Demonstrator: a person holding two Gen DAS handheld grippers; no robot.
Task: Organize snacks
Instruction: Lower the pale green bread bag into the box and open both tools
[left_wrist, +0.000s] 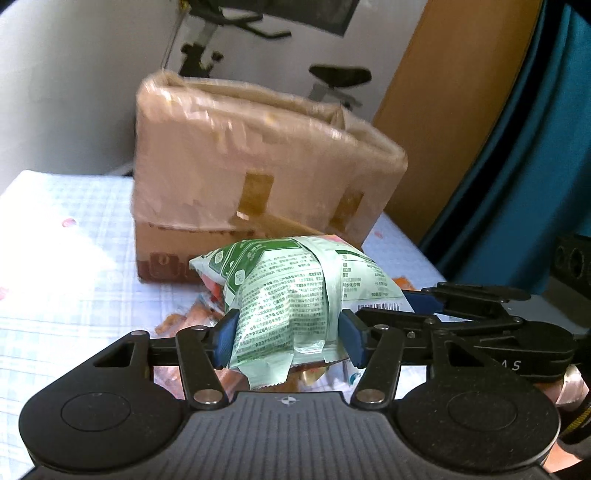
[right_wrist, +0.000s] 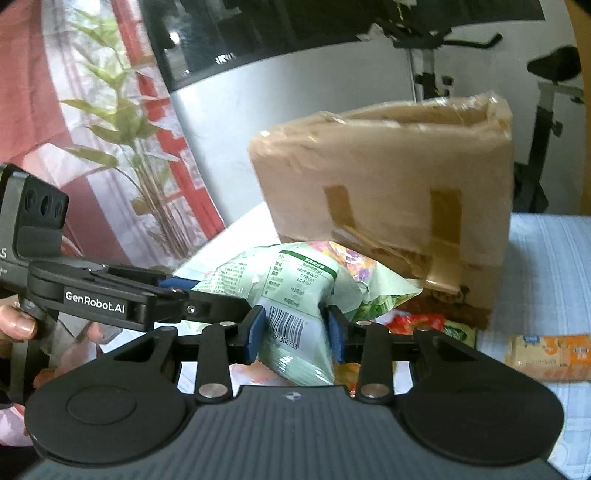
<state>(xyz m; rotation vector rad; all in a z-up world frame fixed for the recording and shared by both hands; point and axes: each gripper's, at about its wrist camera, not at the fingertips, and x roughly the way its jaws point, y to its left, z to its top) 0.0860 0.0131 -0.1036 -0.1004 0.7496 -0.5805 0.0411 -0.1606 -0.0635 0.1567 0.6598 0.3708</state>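
Observation:
A pale green snack bag with small print and a barcode is held up between both grippers, above the table. My left gripper is shut on one end of it. My right gripper is shut on the other end, by the barcode of the bag. The right gripper also shows at the right of the left wrist view, and the left gripper at the left of the right wrist view. A taped open-topped cardboard box stands just behind the bag; it also shows in the right wrist view.
Orange and red snack packets lie on the checked tablecloth under the bag. An orange-and-yellow packet lies right of the box, with red and green packets at its foot. An exercise bike stands behind.

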